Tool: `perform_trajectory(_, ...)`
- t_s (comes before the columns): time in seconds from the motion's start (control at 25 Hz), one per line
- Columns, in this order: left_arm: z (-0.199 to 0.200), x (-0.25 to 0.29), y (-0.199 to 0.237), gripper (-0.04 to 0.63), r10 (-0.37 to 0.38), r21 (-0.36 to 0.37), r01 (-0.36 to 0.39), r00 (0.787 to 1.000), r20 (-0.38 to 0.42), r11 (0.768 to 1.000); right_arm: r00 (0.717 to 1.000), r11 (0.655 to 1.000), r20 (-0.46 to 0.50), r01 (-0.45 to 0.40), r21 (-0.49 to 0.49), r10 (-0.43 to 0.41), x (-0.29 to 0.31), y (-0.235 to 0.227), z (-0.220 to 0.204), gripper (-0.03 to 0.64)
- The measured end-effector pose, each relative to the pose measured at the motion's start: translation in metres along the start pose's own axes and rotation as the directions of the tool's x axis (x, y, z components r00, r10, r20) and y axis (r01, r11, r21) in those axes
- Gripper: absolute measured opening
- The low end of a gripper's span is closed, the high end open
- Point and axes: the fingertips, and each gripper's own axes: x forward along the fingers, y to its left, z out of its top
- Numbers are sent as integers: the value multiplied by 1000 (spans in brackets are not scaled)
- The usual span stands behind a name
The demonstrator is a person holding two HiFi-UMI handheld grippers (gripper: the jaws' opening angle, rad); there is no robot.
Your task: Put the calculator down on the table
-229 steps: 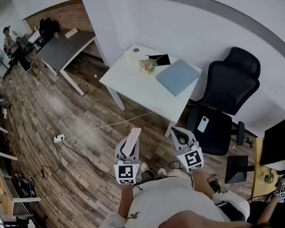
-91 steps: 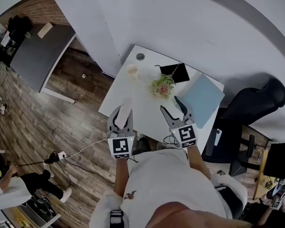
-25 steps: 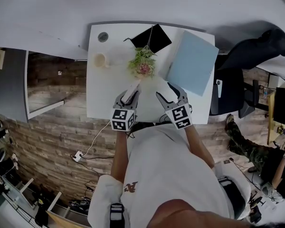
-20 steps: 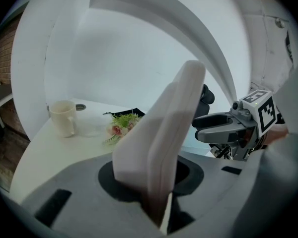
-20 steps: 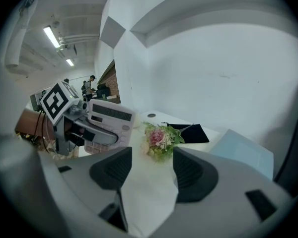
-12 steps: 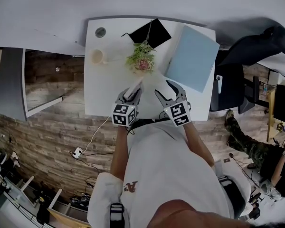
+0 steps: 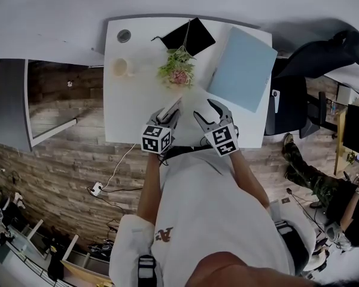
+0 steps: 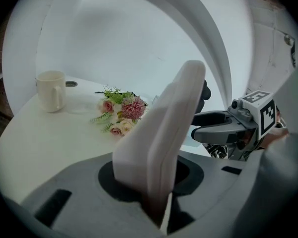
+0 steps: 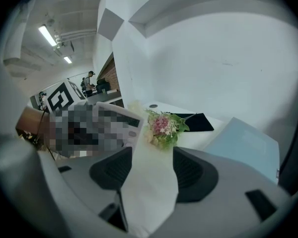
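White calculator (image 8: 159, 138) clamped in left gripper (image 7: 167, 115) over table (image 7: 128, 94); right gripper (image 7: 207, 111) jaws apart, empty; print unreadable.

The left claw (image 8: 156, 182) fills the bottom of the frame, its grey jaws clamped on the lower end of a white calculator (image 8: 164, 133). The calculator rises through the centre, leaning to the right. Behind it lies a white desk (image 8: 49, 143). A cream mug (image 8: 50, 90) stands at upper left, with a round cable hole (image 8: 71, 84) just beside it. A small bouquet (image 8: 120, 114) of pink flowers lies left of centre. The right claw (image 8: 206, 108), with its marker cube (image 8: 261, 114), enters at right.
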Motion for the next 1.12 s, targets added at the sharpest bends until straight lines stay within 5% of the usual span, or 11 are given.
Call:
perform_trajectory(0.56,-26,21,-3,109,-88,-84,81,993,-74,993,999,1000,-47,-6,9,6,9,3,-17,262)
perform_trajectory(1.12,-43,35,-2,115,-179,-239,146,976,-121,960,997,1000,-73,-14,18,15,18,3,-26,262)
